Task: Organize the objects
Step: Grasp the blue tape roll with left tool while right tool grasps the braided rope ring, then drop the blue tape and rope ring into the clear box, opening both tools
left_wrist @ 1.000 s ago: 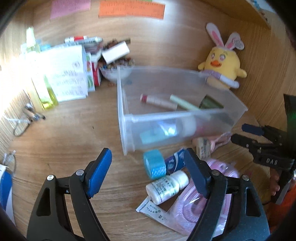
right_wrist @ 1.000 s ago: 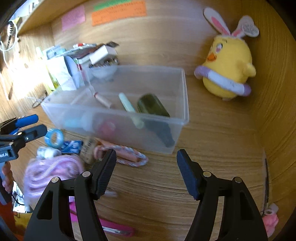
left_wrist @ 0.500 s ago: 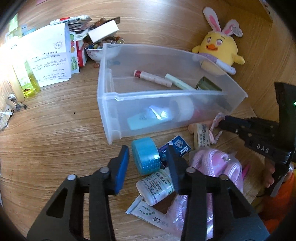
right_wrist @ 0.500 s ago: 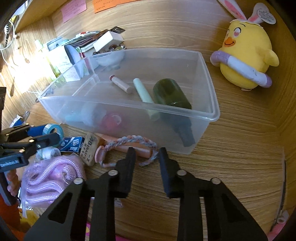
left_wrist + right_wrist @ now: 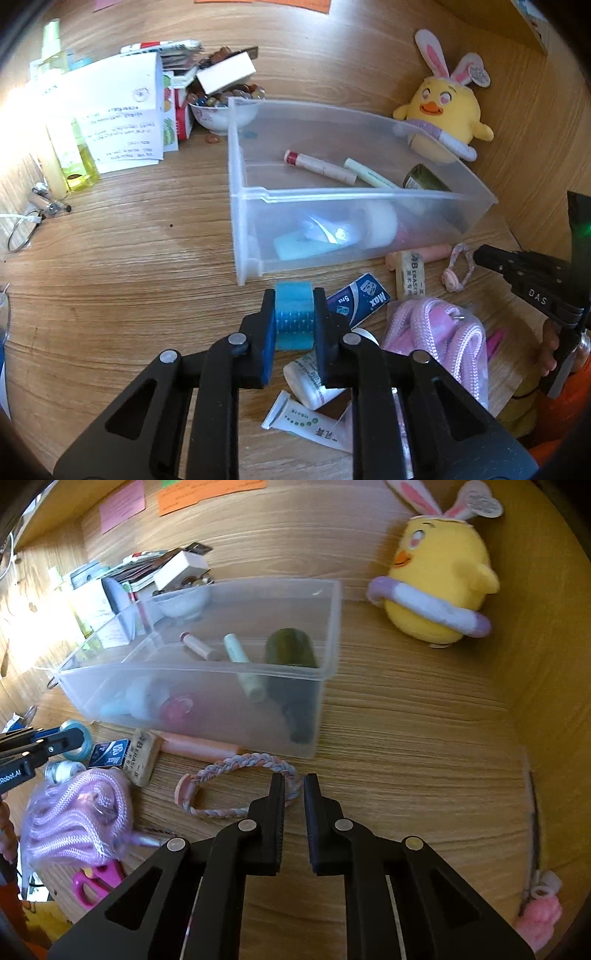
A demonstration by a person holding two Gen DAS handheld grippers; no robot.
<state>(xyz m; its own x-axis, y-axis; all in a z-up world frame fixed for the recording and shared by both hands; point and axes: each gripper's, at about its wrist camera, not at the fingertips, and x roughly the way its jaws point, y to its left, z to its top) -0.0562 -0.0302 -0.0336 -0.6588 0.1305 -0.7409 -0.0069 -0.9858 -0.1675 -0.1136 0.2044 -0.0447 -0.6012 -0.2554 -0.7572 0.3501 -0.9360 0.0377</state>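
My left gripper [image 5: 293, 295] is closing its jaws on a blue tape roll [image 5: 293, 321], with the pads pressed on both flat sides. It stands just in front of the near corner of the clear plastic bin [image 5: 332, 195]. My right gripper [image 5: 293, 779] is closing on the right end of a braided pink-and-blue bracelet [image 5: 221, 768], which lies on the desk before the bin [image 5: 184, 672]. The cord runs between the narrow jaws. Inside the bin lie a lip balm stick [image 5: 317, 168], a pale green tube [image 5: 369, 177], a dark green bottle [image 5: 291, 653] and several hazy items.
A pink rope bundle [image 5: 436, 332], eraser [image 5: 410, 273], blue staples box [image 5: 362, 299], white bottle [image 5: 310, 380] and sachet [image 5: 310, 417] crowd the desk near the bin. A yellow plush chick [image 5: 439, 576] sits at the back right. Papers, a bead bowl [image 5: 218, 110] and a yellow bottle [image 5: 70, 158] stand back left.
Both grippers went from wide open to closed. The left one came onto the blue tape roll and gripped it. The right one moved onto the bracelet's end and pinched it.
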